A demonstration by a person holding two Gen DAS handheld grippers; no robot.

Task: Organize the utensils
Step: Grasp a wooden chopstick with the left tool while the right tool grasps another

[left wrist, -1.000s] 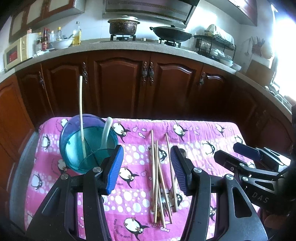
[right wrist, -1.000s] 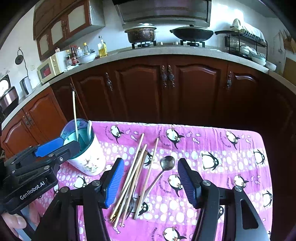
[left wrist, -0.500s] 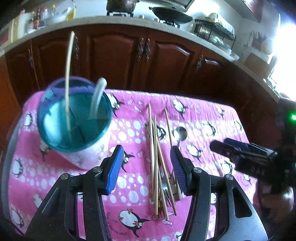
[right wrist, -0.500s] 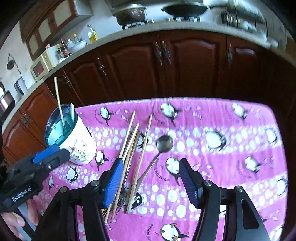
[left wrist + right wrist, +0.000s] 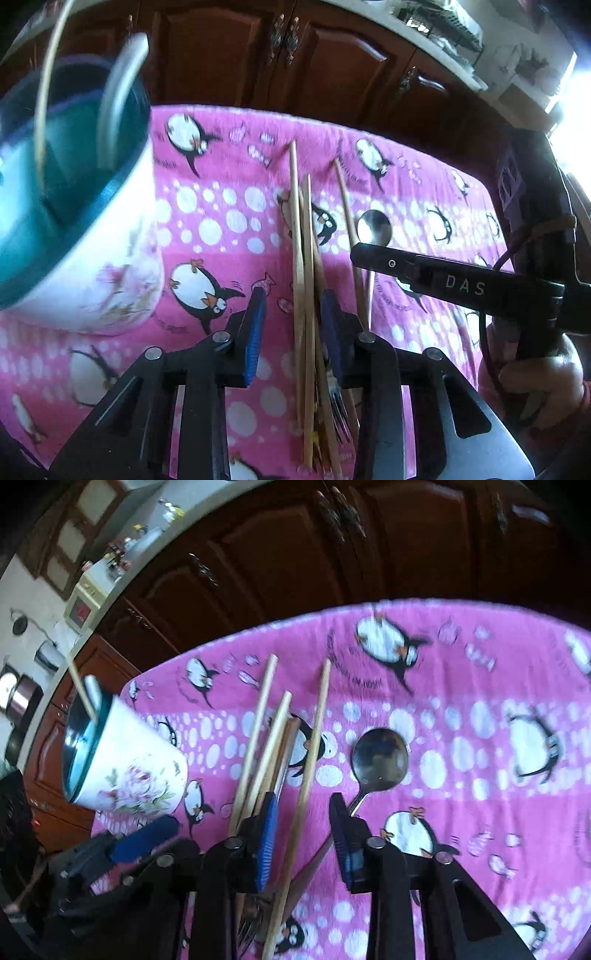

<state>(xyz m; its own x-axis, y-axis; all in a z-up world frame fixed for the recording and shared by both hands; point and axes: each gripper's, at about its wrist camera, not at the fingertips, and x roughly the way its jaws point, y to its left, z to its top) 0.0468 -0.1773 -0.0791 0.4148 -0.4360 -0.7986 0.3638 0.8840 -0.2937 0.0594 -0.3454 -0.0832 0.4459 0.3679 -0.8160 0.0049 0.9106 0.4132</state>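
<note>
The counter point(image 5: 207, 229) wears a pink penguin cloth, and the biggest thing on it is the floral holder cup point(image 5: 133, 768), standing toward the left edge w/ one chopstick and a pale spoon handle already in it. Next down in size, the loose pile mid-counter: a bundle of chopsticks point(image 5: 304, 258) lying front to back, a fork point(image 5: 338, 402) half buried under their near ends, and a metal spoon point(image 5: 380, 760) just right of the bundle, bowl toward the far edge.

Both tools are down over that pile and both are closing. The left tool point(image 5: 291, 325) has the main bundle between its jaws; the right-hand pad looks about touching the sticks, the left pad is apart from them, so not yet a pinch. The right tool point(image 5: 303, 827) straddles a single chopstick point(image 5: 314, 746) w/ gaps on both sides (the spoon's handle runs just by its right jaw).

Risks, as I judge them:
- Left tool may clamp several sticks at once; round sticks crossing each other could scissor out or roll off the pads on the lift.
- Fork tines under the bundle could snag and get dragged along.
- The two tools sit close together; lifting at once could knock sticks btwn them or flick the spoon.
- The cup is near the left tool's path; a swing w/ long sticks could tip it.
</note>
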